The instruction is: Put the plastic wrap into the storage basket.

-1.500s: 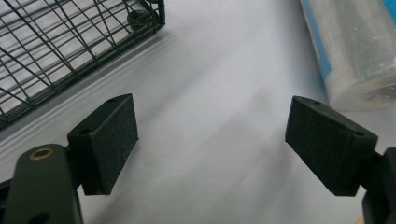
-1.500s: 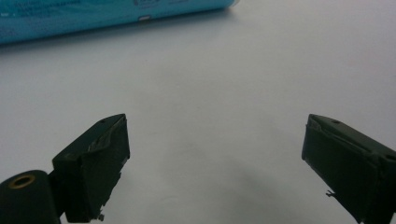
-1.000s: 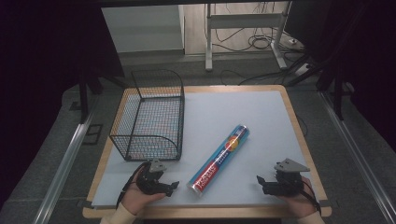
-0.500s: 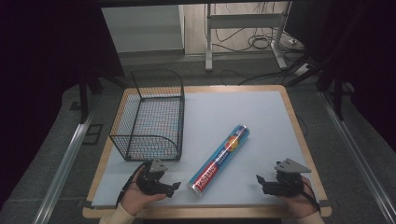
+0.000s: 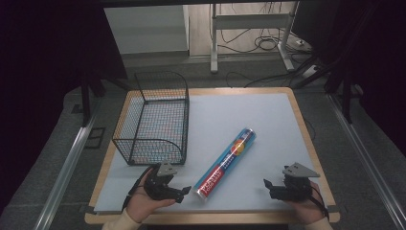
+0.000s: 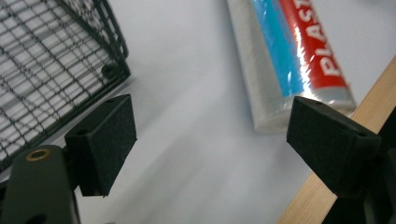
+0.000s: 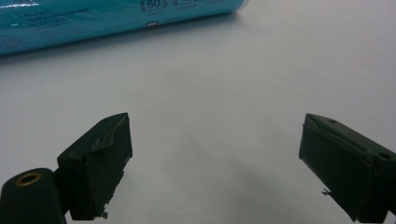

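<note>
Black foam pads on the left gripper [image 5: 184,189] are standing spread at the near left of the bench [image 5: 268,110], just beside the near end of the plastic wrap roll [image 5: 226,163]. Against the frames a moment earlier, hardly anything is changing: both grippers are sitting where they were and the roll is lying at the same slant, near-left to far-right across the middle. I judge that the pick-up is not yet begun and the reach for the roll is only being lined up. The right gripper [image 5: 268,184] is resting at the near right, well apart from the roll, its jaws also spread and holding nothing.

The left gripper view is showing what the high view cannot: the roll's [image 6: 299,60] clear-wrapped end cap sitting close to the bench's wooden edge, with red lettering legible. The right gripper view is showing the roll's [image 7: 116,16] teal side with small print. Farther off at the left, the wire basket [image 5: 155,120] is standing empty.
</note>
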{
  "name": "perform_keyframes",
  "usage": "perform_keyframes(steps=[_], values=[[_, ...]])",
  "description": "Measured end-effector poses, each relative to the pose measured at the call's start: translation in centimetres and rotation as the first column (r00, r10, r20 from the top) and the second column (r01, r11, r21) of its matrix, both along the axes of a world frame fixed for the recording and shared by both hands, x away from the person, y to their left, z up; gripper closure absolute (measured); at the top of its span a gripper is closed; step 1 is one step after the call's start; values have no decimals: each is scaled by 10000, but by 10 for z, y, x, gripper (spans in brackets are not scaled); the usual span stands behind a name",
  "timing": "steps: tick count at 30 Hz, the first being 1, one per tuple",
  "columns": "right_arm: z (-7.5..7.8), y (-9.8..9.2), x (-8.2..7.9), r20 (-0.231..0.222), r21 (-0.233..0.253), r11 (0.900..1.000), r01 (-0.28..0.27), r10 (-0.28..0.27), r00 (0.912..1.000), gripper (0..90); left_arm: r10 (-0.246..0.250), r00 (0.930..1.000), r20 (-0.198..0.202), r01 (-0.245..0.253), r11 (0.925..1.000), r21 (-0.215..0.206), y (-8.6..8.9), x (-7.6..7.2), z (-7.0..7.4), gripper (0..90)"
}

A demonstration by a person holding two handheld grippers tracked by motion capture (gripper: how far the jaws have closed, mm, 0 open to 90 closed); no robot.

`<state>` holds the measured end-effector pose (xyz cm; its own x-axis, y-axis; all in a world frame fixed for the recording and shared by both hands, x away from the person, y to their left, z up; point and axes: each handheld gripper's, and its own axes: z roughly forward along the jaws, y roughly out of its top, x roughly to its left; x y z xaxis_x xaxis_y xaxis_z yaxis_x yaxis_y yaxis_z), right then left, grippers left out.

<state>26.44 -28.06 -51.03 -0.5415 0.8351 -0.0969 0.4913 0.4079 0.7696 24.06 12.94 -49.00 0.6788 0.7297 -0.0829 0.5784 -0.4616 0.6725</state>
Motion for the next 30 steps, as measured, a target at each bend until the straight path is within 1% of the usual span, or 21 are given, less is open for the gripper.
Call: perform_keyframes(steps=[3, 8, 13, 17, 19, 23, 27, 30], values=[[0, 0, 0, 7, -57, 10000, 0, 0, 10000, 99, -4, 10000, 56, 4, 10000, -80, -5, 1, 5, 152], [0, -2, 0, -28, -70, 9999, 94, -94, 10000, 100, -219, 9997, 92, 219, 9998, -35, -15, 4, 11, 146], [0, -1, 0, 2, -103, 9999, 45, -45, 10000, 100, -439, 9989, 167, 439, 9990, -21, -25, 8, 16, 143], [0, -2, 0, 4, -88, 9999, 51, -51, 10000, 100, -563, 9982, 197, 564, 9984, -35, -31, 8, 18, 143], [0, -2, 0, 42, -39, 10000, -30, 31, 10000, 100, -631, 9978, 187, 631, 9980, -2, -33, 8, 19, 143], [0, -1, 0, 57, -68, 10000, -46, 47, 10000, 100, -608, 9980, 146, 607, 9982, 22, -38, 10, 20, 141], [0, -2, 0, 37, -54, 10000, -20, 21, 10000, 100, -611, 9977, 276, 609, 9981, 103, -42, 14, 21, 142], [1, -2, -1, 175, -31, 9999, -95, 96, 9998, 103, -598, 9979, 230, 595, 9981, 145, -46, 17, 22, 142]])
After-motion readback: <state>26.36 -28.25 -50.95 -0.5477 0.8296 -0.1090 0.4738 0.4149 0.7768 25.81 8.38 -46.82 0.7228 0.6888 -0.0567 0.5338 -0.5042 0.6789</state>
